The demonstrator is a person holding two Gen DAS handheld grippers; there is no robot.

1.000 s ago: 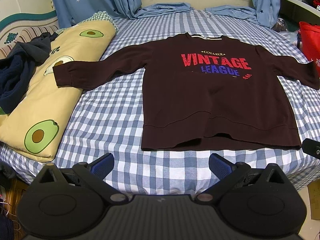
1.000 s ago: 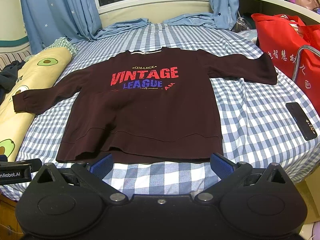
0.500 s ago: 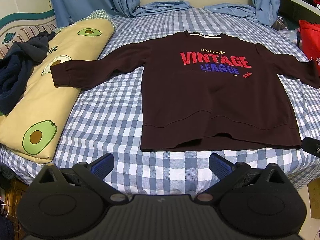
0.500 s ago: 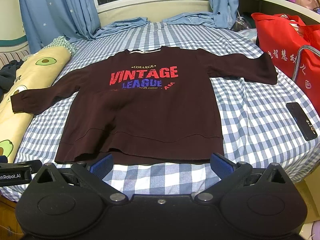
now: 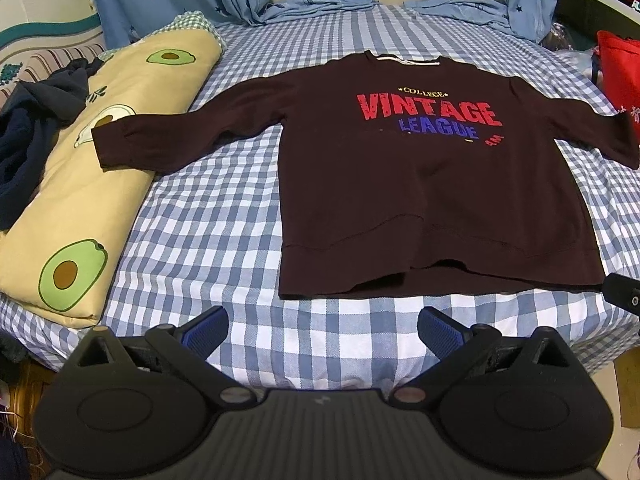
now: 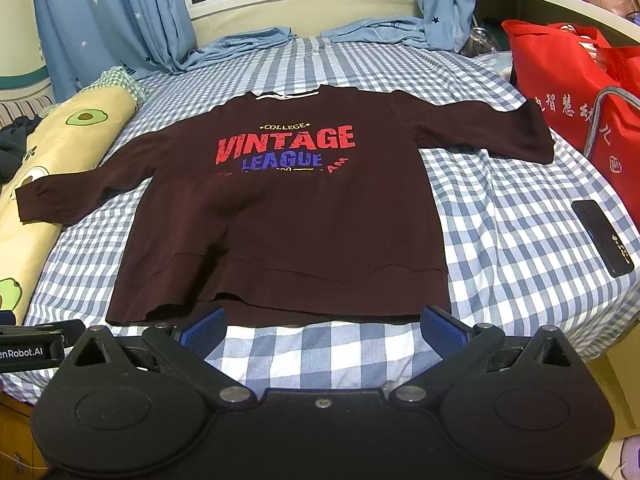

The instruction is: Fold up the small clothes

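Note:
A dark maroon sweatshirt (image 5: pixel 432 200) with red "VINTAGE LEAGUE" print lies flat, front up, on the blue checked bed, both sleeves spread out; it also shows in the right wrist view (image 6: pixel 288 220). Its left sleeve cuff (image 5: pixel 116 148) rests on the avocado quilt. My left gripper (image 5: pixel 322 330) is open and empty, just short of the hem's left corner. My right gripper (image 6: pixel 322 326) is open and empty, at the middle of the hem, fingertips (image 6: pixel 204 326) level with the hem edge.
A rolled yellow avocado-print quilt (image 5: pixel 76 216) with dark clothes (image 5: pixel 28 140) on it lies along the left. A black phone (image 6: pixel 602 238) lies on the bed at the right, beside a red bag (image 6: pixel 572 92). Blue curtains (image 6: pixel 120 16) hang behind the bed.
Both grippers have moved slightly forward toward the sweatshirt's hem. The sweatshirt has not moved.

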